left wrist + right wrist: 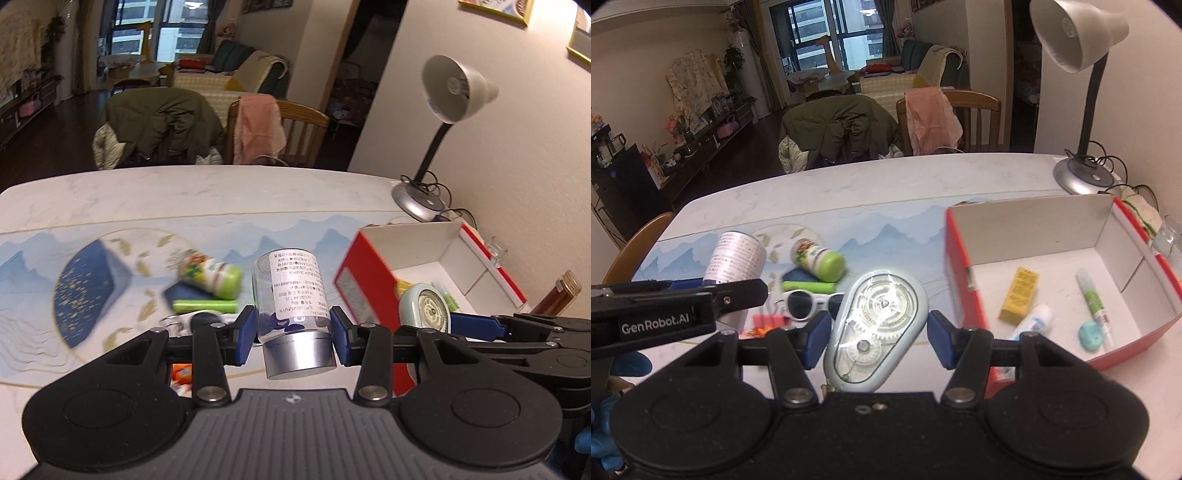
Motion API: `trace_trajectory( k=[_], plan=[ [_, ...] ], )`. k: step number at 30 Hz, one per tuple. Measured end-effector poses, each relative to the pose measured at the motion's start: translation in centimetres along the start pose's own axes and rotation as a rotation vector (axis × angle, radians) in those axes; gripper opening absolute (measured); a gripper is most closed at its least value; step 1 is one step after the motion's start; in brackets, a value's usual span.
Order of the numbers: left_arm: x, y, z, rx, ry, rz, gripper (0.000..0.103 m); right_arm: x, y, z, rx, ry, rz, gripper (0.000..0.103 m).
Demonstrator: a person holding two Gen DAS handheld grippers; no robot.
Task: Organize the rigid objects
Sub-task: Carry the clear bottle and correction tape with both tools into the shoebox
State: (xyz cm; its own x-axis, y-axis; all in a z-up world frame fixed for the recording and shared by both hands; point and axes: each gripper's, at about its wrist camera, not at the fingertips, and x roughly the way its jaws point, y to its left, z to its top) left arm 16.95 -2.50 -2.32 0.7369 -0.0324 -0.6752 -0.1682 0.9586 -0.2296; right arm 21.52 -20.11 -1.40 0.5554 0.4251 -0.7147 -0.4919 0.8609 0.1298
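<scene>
Above the table (pixel 849 184), left gripper (pixel 293 332) holds a clear jar (pixel 291 295) & right gripper (pixel 879 336) holds a tape roller (pixel 877 325); next, w/ care, into the red box (pixel 1052 229).

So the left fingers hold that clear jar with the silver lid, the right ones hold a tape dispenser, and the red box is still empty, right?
Not quite: the red box is not empty. The right wrist view shows a yellow packet, a pen, a small white tube and a teal piece inside it. The rest holds: the left gripper grips the clear jar, the right gripper the tape dispenser.
</scene>
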Motion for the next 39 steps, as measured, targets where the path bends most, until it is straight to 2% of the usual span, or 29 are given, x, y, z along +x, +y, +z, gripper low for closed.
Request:
trace_trajectory(
  k=[11,19,25,33,39],
  plan=[
    [4.3,-8.0,0.8,0.071,0.032,-0.036,0.042,-0.2,-7.8,0.9,0.028,-0.012,-0.043,0.056],
    [8.0,-13.1,0.9,0.141,0.085,-0.066,0.042,0.6,-13.9,1.4,0.059,-0.008,-0.089,0.056],
    [11.0,-16.3,0.9,0.201,0.139,-0.058,0.042,1.7,-18.3,2.0,0.099,0.001,-0.138,0.056],
    [15.5,-19.2,1.0,0.287,0.206,-0.046,0.042,4.6,-22.6,2.4,0.107,0.062,-0.162,0.056],
    [18.5,-20.2,0.4,0.303,0.269,-0.039,0.042,7.5,-24.2,2.2,0.07,0.128,-0.191,0.056]
  ],
)
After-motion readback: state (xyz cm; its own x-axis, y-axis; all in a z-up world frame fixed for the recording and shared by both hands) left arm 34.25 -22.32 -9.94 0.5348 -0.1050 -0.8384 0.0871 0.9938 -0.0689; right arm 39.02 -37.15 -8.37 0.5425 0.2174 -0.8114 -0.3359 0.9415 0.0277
